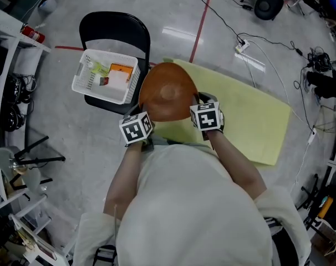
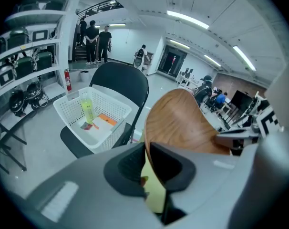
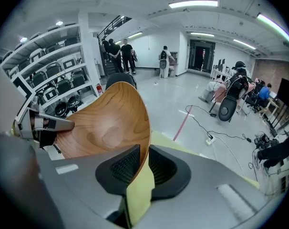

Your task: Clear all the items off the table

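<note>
Am gripping wooden bowl (image 1: 168, 96) by near rim: left claw (image 2: 145, 163) and right claw (image 3: 143, 168) both clamping thin wall. Am holding bowl tilted over yellow bench (image 1: 251, 115) corner; white basket (image 1: 110, 55) on chair (image 1: 115, 26) beyond. Risk: smooth rim slipping from pinch if claws are moving unevenly, bowl dropping short of basket.

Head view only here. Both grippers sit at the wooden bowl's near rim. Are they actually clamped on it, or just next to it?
Observer: Left gripper is clamped. Its own view shows both pads pressed on the rim of the wooden bowl.
Operator: Right one?
Observer: Same. The right gripper has its jaws closed on the rim.
Operator: Anyone near the drop side?
Observer: Not near. Several people stand far behind the black chair, well away from it.
</note>
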